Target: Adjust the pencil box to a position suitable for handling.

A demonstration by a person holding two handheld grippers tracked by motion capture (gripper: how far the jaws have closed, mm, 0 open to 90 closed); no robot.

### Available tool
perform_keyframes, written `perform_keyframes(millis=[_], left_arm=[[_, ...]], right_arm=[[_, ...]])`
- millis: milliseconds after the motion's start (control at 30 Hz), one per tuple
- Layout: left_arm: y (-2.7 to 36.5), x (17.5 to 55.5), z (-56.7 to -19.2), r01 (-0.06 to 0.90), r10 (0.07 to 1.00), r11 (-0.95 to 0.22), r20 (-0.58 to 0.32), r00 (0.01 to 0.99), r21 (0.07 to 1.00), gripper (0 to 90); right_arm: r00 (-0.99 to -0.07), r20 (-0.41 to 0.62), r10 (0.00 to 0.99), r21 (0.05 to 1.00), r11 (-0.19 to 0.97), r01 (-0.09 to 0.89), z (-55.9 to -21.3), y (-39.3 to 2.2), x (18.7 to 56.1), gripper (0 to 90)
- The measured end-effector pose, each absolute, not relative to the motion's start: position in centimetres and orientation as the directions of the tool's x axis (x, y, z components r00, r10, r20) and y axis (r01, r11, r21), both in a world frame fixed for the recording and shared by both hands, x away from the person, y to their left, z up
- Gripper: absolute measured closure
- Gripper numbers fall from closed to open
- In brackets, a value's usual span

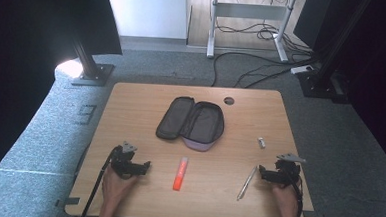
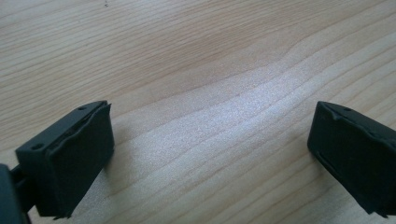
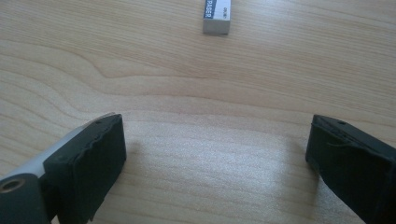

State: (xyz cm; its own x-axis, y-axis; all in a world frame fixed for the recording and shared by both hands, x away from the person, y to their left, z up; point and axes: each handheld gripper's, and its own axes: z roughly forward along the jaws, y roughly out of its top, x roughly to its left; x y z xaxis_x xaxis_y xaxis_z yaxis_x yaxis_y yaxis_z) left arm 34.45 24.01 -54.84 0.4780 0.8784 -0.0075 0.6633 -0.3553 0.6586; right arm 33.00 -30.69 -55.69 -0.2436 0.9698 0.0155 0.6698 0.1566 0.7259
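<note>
pale wood tabletop, both hands resting near its front edge. left gripper has its jaws spread wide over bare wood, nothing between them. right gripper is spread too and empty, just beside a silver pen; a white eraser lies ahead of it. between the hands lies an orange marker, with an open pencil case farther back.

Both grippers low at table's near edge, jaws wide.
L gripper near-left, R gripper near-right; nothing betw. jaws, forearms in from the bottom.
</note>
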Motion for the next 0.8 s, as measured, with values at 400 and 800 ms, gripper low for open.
perform_keyframes(millis=[400, 800], left_arm=[[24.02, 34.62, -54.83, 0.66, 0.876, -0.357, -0.008, 0.482, 0.661, 0.1], [23.35, 34.52, -54.2, 0.635, 0.853, -0.402, 0.018, 0.522, 0.659, 4.7]], right_arm=[[-0.257, 0.014, 0.966, 0.727, 0.167, 0.667, -55.69, -30.63, 33.11, 4.2], [-0.27, 0.014, 0.963, 0.727, 0.176, 0.664, -55.7, -30.58, 33.11, 4.4]])
